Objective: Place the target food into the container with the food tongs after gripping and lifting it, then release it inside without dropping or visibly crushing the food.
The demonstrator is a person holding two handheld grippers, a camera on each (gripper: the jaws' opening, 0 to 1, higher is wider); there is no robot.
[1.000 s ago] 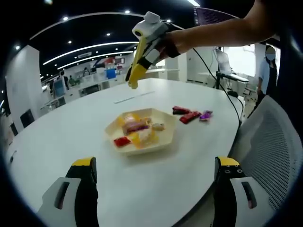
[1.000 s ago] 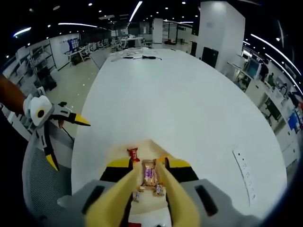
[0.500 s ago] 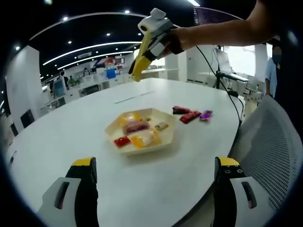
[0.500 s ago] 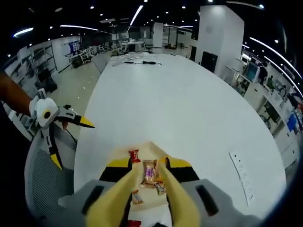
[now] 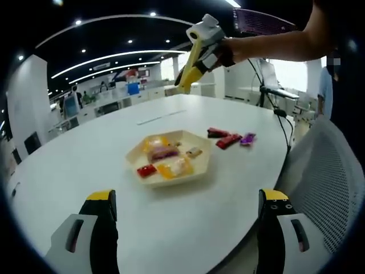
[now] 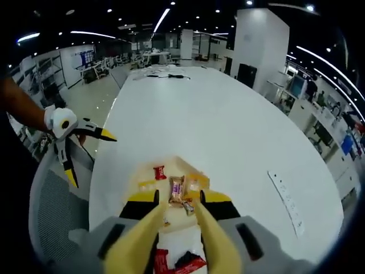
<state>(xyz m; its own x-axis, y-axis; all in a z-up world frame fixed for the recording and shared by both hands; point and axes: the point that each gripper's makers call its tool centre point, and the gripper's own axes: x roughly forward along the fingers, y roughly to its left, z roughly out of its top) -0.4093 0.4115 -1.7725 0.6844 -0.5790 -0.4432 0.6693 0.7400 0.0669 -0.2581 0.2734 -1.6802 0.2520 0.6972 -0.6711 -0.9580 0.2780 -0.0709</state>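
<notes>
Raised high above the table [image 5: 85, 171] with tongs [image 5: 188, 71] nearly closed on nothing, so right gripper [image 5: 210, 43] looks done releasing; wrapped snacks [image 5: 165, 160] resting inside hexagonal tray [image 5: 197, 174], left gripper [image 5: 185, 220] spread wide, idle near table edge

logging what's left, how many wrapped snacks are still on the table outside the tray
3, in a cluster on the table just beyond the tray: a dark red one, a red one, and a purple one nearest the chair. None looks hidden.
</notes>
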